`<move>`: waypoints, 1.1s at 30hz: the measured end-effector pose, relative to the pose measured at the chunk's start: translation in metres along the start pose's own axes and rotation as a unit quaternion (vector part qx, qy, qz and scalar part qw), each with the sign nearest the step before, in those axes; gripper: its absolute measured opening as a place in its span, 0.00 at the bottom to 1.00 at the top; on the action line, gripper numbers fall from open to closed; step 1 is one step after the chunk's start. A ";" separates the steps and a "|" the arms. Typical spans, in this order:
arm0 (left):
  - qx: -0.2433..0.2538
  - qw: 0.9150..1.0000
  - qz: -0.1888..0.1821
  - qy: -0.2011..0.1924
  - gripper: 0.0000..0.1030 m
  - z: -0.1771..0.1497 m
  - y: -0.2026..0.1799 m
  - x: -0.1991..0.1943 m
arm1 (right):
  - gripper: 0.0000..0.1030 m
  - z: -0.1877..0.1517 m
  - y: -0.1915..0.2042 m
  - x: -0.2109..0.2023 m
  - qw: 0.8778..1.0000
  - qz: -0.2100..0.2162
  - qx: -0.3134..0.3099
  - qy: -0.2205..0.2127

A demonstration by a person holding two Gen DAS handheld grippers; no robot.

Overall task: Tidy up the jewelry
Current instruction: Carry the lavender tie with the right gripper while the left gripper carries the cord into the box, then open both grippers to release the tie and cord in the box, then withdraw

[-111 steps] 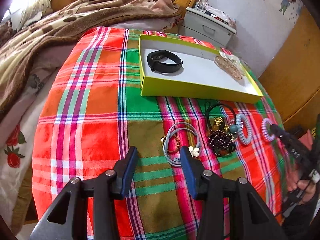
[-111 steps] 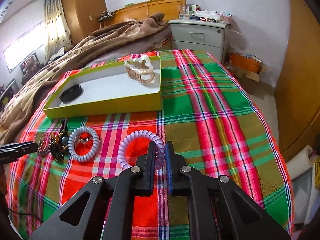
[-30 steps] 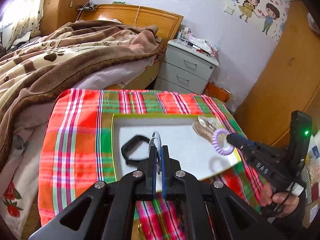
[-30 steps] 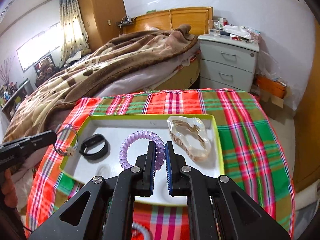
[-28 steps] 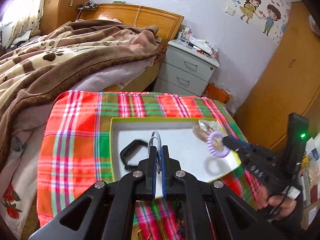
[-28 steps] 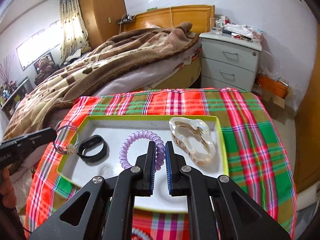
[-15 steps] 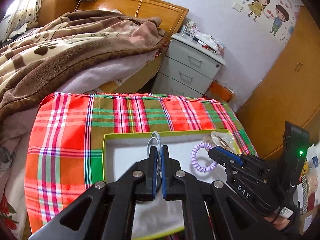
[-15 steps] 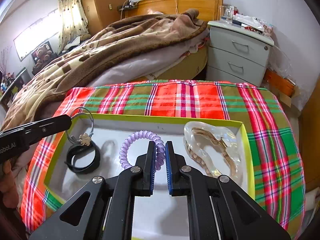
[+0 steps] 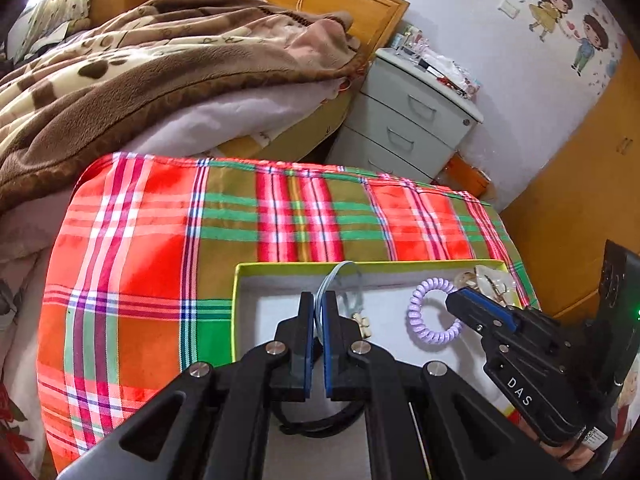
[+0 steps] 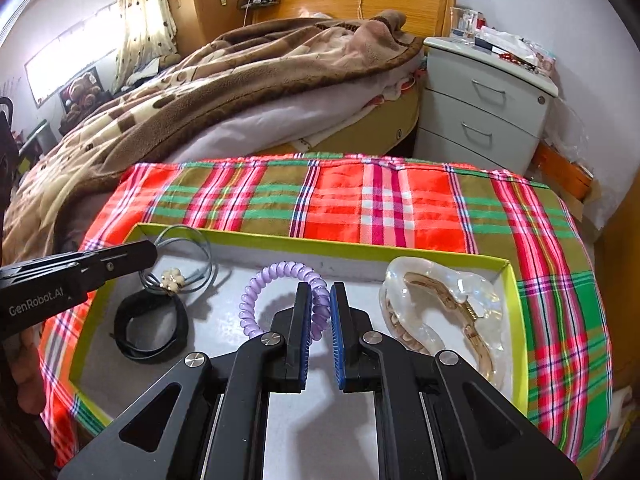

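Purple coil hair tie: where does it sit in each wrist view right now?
Left wrist: purple coil hair tie right of centre, clamped by the right gripper over the tray.
Right wrist: low centre, between that gripper's fingers.
Shared landmark: clear hair claw at the tray's right end.

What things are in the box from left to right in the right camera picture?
Black band → purple coil tie → clear claw clip. The grey cord tie overlaps the band, so I left it out.
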State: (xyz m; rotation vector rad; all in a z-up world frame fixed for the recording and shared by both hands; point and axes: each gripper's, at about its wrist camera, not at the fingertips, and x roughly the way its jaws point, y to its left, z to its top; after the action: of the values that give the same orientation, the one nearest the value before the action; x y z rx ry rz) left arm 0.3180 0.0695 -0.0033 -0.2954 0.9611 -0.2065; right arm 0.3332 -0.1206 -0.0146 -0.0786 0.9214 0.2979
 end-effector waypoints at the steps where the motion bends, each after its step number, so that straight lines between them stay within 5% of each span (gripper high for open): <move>1: -0.003 1.000 0.003 0.001 0.04 -0.001 0.002 0.001 | 0.10 0.000 0.001 0.002 1.000 -0.001 -0.002 0.002; 23: -0.025 0.999 0.014 0.021 0.06 -0.003 0.011 0.010 | 0.14 0.001 0.003 0.009 1.000 -0.011 -0.004 0.006; 33: -0.028 0.999 0.008 0.018 0.25 -0.003 0.011 0.003 | 0.31 0.001 0.002 0.001 1.000 -0.008 0.000 -0.002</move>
State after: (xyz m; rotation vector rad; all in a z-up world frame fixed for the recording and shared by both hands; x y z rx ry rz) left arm 0.3176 0.0782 -0.0105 -0.3372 1.0049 -0.1712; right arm 0.3342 -0.1179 -0.0142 -0.0853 0.9155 0.2821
